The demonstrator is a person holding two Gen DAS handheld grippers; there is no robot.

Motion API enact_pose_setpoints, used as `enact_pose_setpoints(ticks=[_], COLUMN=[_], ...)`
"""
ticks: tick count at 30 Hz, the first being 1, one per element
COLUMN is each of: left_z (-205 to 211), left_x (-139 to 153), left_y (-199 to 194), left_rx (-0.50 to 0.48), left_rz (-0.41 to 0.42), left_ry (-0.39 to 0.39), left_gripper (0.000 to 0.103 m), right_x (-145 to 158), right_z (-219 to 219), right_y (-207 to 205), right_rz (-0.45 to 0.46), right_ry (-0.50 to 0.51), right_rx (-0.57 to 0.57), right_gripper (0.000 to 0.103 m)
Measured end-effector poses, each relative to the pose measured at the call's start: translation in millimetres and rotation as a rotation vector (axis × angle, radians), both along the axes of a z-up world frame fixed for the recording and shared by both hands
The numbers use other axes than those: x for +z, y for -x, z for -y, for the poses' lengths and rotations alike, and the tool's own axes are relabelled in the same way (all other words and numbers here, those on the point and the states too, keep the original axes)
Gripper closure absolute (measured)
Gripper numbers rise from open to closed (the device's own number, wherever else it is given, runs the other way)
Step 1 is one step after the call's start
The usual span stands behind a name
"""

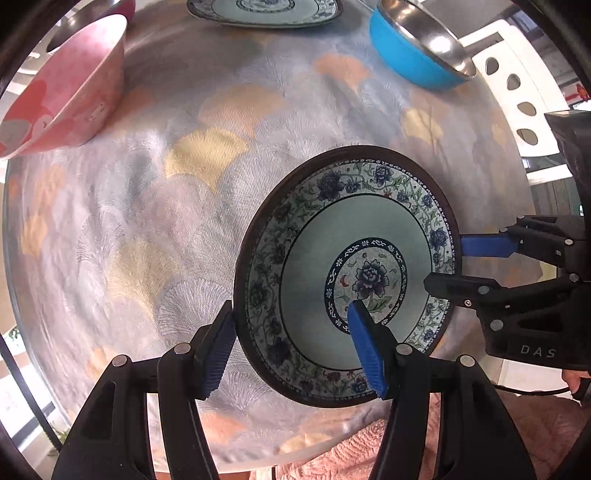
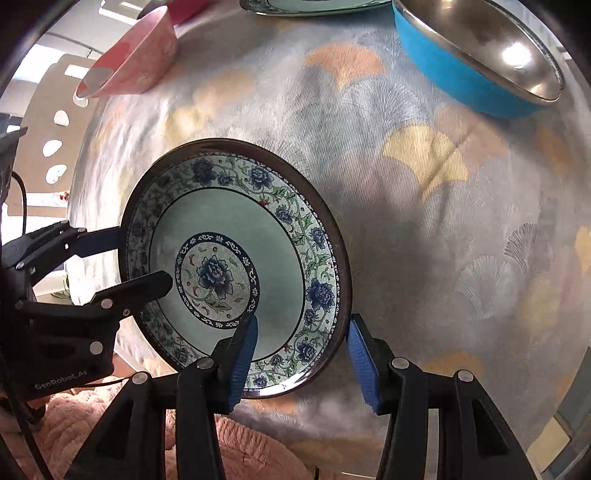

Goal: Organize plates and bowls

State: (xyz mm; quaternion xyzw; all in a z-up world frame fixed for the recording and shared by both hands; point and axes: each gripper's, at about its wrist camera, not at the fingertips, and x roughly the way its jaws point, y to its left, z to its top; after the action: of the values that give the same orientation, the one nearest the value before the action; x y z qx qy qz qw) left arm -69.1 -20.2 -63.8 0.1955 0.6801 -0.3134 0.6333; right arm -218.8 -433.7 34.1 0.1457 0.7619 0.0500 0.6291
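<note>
A blue-and-white floral plate [image 1: 373,221] with a dark brown rim lies near the table's front edge; it also shows in the right wrist view [image 2: 229,221]. My left gripper [image 1: 295,350] is open, with its jaws on either side of the plate's left rim. My right gripper [image 2: 303,354] is open and straddles the plate's right rim; it shows in the left wrist view [image 1: 443,264] at the right. A pink bowl [image 1: 70,92] stands back left, a blue bowl [image 1: 417,51] with a steel inside back right, and a second floral plate [image 1: 266,11] at the back.
The round table [image 1: 166,229] has a shiny grey cloth with gold leaf patterns. Its front edge runs just below the grippers. A pink textured fabric [image 2: 240,443] lies below the edge.
</note>
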Motion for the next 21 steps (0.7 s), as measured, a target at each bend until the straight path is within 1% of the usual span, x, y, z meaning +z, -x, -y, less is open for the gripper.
enact_pose_setpoints(ticks=[1, 2, 5, 6, 10, 13, 16, 19, 21], left_z=[1.9, 2.3, 7.5, 8.7, 18.8, 14.0, 12.3, 12.1, 12.6], left_x=[-1.7, 0.5, -4.9, -6.4, -9.2, -22.3, -29.7, -32.4, -31.2], left_y=[-1.6, 15.4, 14.3, 13.3, 8.2, 11.5, 11.5, 11.6, 10.1], left_rx=[0.000, -0.002, -0.002, -0.001, 0.008, 0.009, 0.026, 0.030, 0.028], left_rz=[-0.003, -0.003, -0.001, -0.001, -0.004, 0.001, -0.020, -0.017, -0.015], left_ry=[-0.004, -0.005, -0.033, -0.040, -0.049, -0.089, -0.092, -0.094, -0.097], left_gripper=[0.046, 0.046, 0.046, 0.046, 0.046, 0.046, 0.046, 0.046, 0.044], right_x=[-1.2, -3.3, -9.0, -10.1, -11.2, -19.9, -25.6, -31.9, -35.5], right_z=[-1.5, -4.7, -11.5, -6.3, -9.0, -13.6, -9.9, -7.9, -7.7], right_y=[-0.2, 1.7, 1.6, 3.1, -3.5, -6.9, -8.2, -9.7, -10.7], right_rz=[-0.006, -0.009, -0.015, -0.016, -0.019, -0.046, -0.055, -0.066, -0.069], right_ry=[-0.001, -0.001, -0.009, -0.012, -0.007, 0.017, 0.012, 0.011, 0.009], right_rx=[-0.001, -0.001, -0.001, -0.001, 0.015, 0.021, -0.009, -0.025, -0.030], right_gripper=[0.054, 0.054, 0.054, 0.054, 0.054, 0.054, 0.054, 0.054, 0.052])
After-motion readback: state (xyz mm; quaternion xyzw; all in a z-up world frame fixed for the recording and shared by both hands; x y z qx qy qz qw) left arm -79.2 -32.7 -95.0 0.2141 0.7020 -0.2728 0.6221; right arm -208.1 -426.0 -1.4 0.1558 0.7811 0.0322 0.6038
